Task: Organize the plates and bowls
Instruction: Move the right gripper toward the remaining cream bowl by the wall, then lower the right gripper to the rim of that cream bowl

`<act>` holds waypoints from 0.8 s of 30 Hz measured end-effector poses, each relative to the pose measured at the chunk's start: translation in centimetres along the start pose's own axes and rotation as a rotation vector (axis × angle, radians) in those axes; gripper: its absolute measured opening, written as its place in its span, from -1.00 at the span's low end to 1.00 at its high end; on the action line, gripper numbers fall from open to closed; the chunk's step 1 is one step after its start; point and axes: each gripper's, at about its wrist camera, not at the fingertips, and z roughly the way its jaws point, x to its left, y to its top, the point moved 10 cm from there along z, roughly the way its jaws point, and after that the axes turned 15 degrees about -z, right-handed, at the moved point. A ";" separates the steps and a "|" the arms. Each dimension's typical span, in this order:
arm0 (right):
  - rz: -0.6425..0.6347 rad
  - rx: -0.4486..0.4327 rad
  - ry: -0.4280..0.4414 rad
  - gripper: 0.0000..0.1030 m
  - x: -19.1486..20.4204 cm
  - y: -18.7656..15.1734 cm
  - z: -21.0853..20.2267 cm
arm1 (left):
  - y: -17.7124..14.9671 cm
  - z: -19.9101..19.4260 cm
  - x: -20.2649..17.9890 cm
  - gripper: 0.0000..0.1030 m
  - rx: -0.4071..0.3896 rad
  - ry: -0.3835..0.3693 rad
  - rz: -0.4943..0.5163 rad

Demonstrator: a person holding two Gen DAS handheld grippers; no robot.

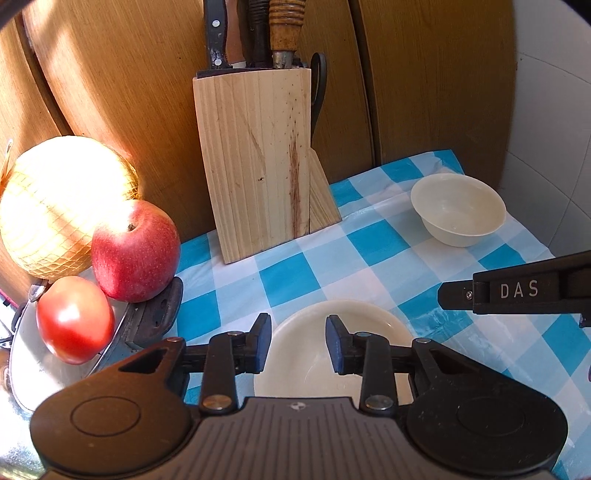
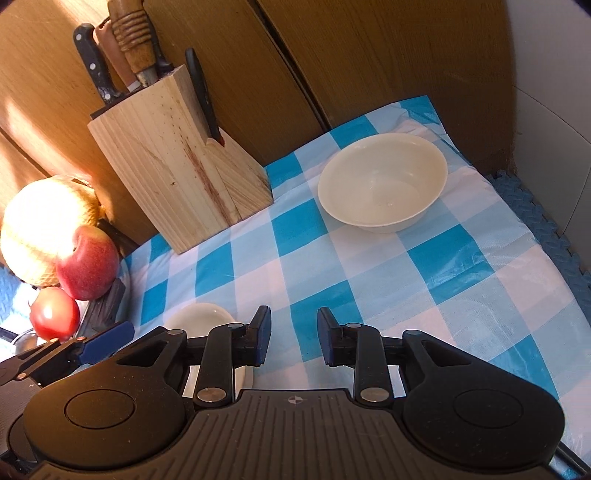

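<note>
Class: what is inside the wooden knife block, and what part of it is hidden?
Knife block holds several knives; only their handles show. Black scissors sit in its side slot. All blades are hidden inside the wood.

Both wrist views face wall (shared knife block (image 1: 258,162)).

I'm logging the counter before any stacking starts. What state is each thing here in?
left gripper: open, empty, over the plate
right gripper: open, empty, above the cloth
plate: upright, empty, on the checked cloth
bowl: upright, empty, apart from the plate
knife block: standing, handles sticking out on top
apple: whole, resting beside the tomato
tomato: whole
</note>
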 end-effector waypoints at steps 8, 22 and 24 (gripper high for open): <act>0.111 -0.078 -0.031 -0.29 -4.3 1.6 -2.0 | 1.7 0.1 -2.6 -0.47 -0.019 -0.049 -0.012; 0.210 -0.133 -0.087 -0.27 -8.9 2.8 -2.5 | 2.6 1.6 -5.8 -0.47 -0.010 -0.126 -0.008; 0.212 -0.137 -0.093 -0.27 -9.2 2.9 -2.4 | 2.6 1.6 -6.1 -0.47 -0.009 -0.135 -0.005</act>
